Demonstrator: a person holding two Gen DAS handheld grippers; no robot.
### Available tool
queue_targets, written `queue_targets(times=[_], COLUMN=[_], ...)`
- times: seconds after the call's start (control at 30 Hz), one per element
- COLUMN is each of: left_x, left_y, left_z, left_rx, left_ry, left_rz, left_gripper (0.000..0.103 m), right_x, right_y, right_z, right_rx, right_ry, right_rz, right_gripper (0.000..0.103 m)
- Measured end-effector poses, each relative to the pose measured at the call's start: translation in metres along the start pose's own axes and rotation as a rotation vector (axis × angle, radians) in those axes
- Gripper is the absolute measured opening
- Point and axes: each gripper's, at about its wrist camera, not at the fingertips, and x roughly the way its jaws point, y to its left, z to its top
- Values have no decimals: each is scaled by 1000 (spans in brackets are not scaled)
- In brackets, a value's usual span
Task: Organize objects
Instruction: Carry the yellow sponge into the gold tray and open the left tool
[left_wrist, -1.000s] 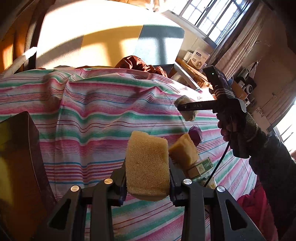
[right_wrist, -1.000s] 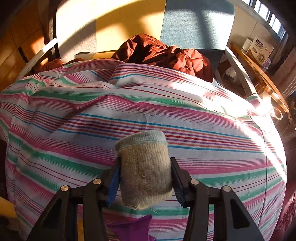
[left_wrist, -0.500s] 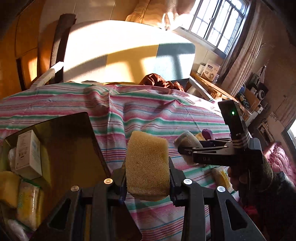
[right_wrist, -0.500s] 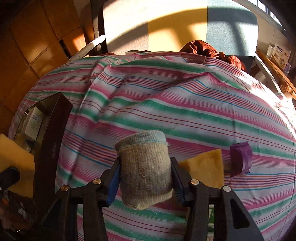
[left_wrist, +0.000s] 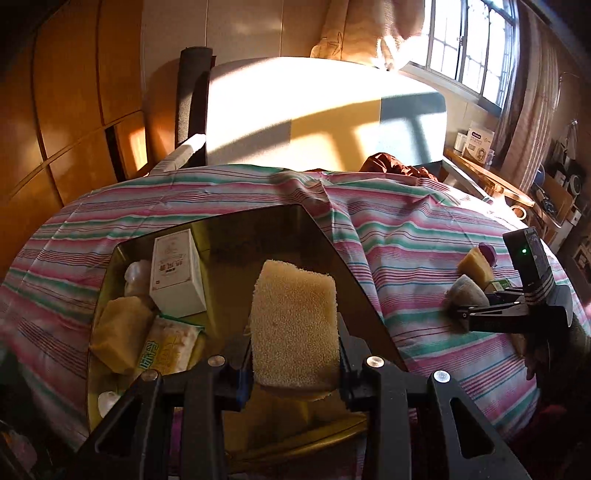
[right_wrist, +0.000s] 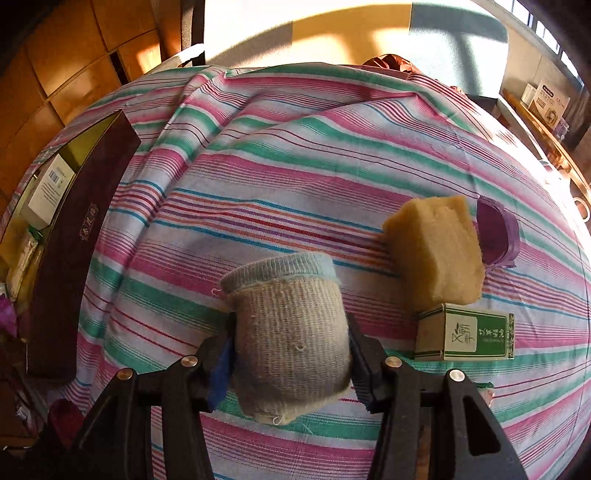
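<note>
Left wrist view shows the left gripper (left_wrist: 294, 363) clamped on a yellow sponge (left_wrist: 294, 325), one finger pressed into each long side, the block upright above the open dark box (left_wrist: 325, 236). The sponge looks light, porous and squashy; it likely gives under the pads, so a hold across its middle, as here, should keep it from twisting. In the right wrist view the right gripper (right_wrist: 291, 356) is closed around a knitted roll (right_wrist: 291, 332) with a pale blue cuff, also soft and light, held above the striped sheet (right_wrist: 295, 155); gripped at mid-height it should neither slip nor crush.

Outward from the fingers, counted: inside the box, one white carton (left_wrist: 177, 273), one yellow packet with green print (left_wrist: 170, 345), one tan wrapped block (left_wrist: 118, 332), and some pale rounded items too dim to count. On the sheet, well apart from the box, lie one loose sponge (right_wrist: 436, 251), one purple wrapper (right_wrist: 496, 232) just behind it, and one green carton (right_wrist: 465, 332) touching the sponge's near edge. Sponges total two; grippers two.
</note>
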Motion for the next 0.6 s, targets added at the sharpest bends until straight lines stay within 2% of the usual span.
queue_targets(times=[0.23, 0.6], left_x=[-4, -2], left_y=[13, 17], left_z=[-13, -15], left_rx=[-15, -12], left_ry=[16, 25], left_rz=[29, 46], left_gripper=[36, 36], right_x=[-1, -1], right_y=[-1, 6], right_z=[-2, -2], right_rx=[2, -25], right_ry=[-18, -30], right_rz=[10, -10], right_gripper=[54, 55])
